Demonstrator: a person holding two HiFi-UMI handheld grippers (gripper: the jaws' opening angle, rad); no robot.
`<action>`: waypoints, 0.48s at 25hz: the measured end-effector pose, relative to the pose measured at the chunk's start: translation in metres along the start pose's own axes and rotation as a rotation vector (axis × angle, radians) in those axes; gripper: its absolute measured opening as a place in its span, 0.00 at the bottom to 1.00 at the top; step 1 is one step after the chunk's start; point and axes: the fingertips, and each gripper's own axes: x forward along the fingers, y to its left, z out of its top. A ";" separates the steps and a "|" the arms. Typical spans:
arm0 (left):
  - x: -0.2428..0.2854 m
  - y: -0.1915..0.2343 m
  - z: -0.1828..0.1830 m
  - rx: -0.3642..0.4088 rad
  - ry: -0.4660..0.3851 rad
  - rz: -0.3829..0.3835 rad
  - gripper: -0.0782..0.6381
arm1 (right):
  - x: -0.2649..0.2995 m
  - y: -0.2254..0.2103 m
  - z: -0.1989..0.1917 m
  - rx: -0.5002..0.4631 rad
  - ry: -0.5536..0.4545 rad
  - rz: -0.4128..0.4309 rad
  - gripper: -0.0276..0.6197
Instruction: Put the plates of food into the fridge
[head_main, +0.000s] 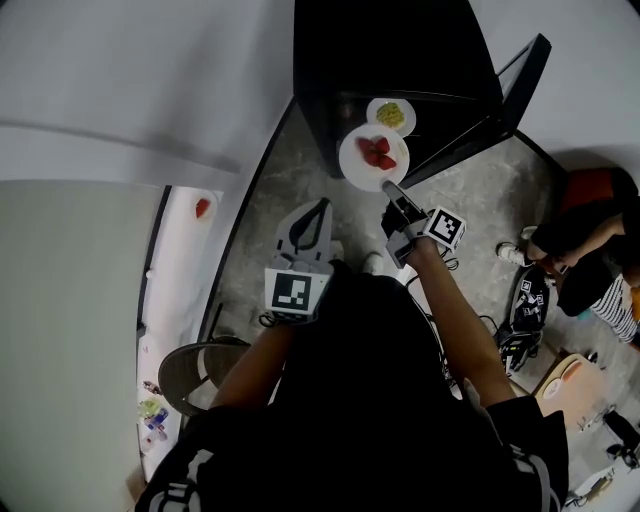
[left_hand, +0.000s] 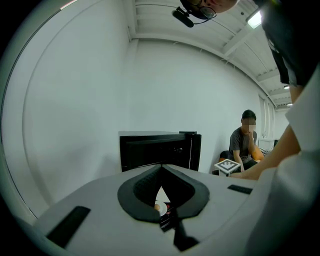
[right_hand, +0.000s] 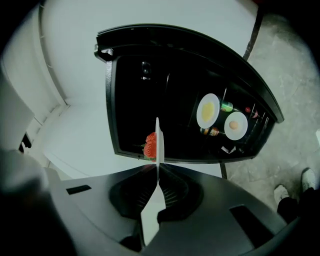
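The black fridge (head_main: 400, 50) stands open ahead of me on the floor. My right gripper (head_main: 393, 190) is shut on the near rim of a white plate of strawberries (head_main: 373, 156), held level just in front of the fridge opening. In the right gripper view that plate (right_hand: 158, 145) shows edge-on between the jaws, with the strawberries (right_hand: 149, 145) on its left. Inside the fridge (right_hand: 150, 65) sit a plate of yellow food (right_hand: 208, 110) and a plate with an egg (right_hand: 235, 125). My left gripper (head_main: 322, 205) hangs back to the left, shut and holding nothing, pointing at the fridge (left_hand: 160, 150).
The fridge door (head_main: 500, 90) swings open to the right. A person (head_main: 590, 250) sits on the floor at the right, with dark gear (head_main: 525, 320) beside them. A white counter (head_main: 185, 260) on the left bears a plate with red food (head_main: 203, 207). A round stool (head_main: 195, 370) stands near my left side.
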 end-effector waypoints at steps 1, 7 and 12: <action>0.002 0.005 -0.004 -0.007 0.001 -0.002 0.14 | 0.006 -0.012 -0.004 -0.005 0.007 -0.014 0.09; 0.016 0.027 -0.027 -0.011 0.007 -0.028 0.14 | 0.022 -0.078 -0.019 0.046 0.010 -0.100 0.09; 0.021 0.041 -0.047 -0.016 0.008 -0.037 0.14 | 0.045 -0.101 -0.021 0.065 -0.016 -0.089 0.09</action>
